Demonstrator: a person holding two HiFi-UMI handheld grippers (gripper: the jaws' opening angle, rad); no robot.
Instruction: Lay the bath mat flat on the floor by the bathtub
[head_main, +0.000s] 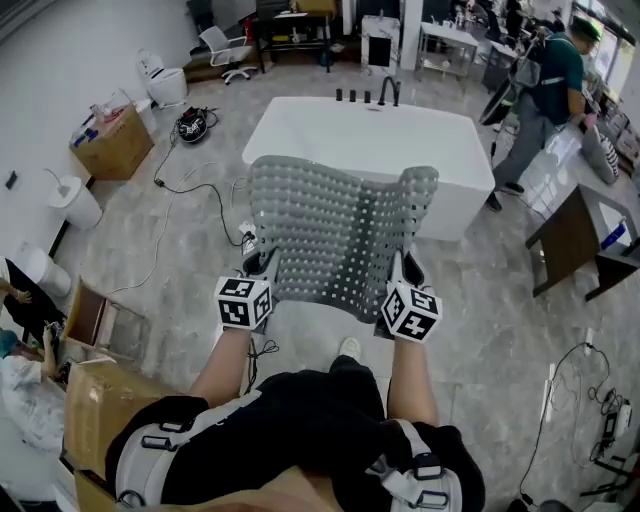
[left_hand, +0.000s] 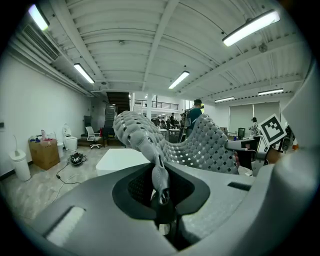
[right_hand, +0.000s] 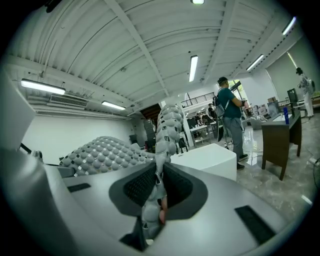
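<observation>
Mat: up in the air. The grey studded mat (head_main: 340, 235) is stretched between the two grippers, over the floor (head_main: 190, 250), touching nothing below.
Left gripper: the left gripper (left_hand: 161, 192) is clenched on the mat's near left corner, with a fold of rubber squeezed between the pads.
Right gripper: the right gripper (right_hand: 152, 205) is doing the same, clamped on the near right corner, and the mat's edge rises straight out of its jaws.
Shape of the mat: it sags in the middle and both far corners curl upward, so it isn't flat yet.
Which way it lies: from both grippers the mat runs forward and away, toward the tub (head_main: 370, 135), with its far edge hanging over the tub's near wall in the head view.
Axis: the held edge runs left to right, roughly parallel to the tub's long near side, so it looks lined up for the drop.
Who's nearer: neither one. The grippers sit level with each other and about equally far from the tub.
Landing spot: the strip of floor just in front of the tub, under the mat. A cable (head_main: 190, 190) lies off to the left, apart from it.
Next move, my read: lower both hands together and let the far edge land first beside the tub, then release.
Risk: the curled corners may fold under.
</observation>
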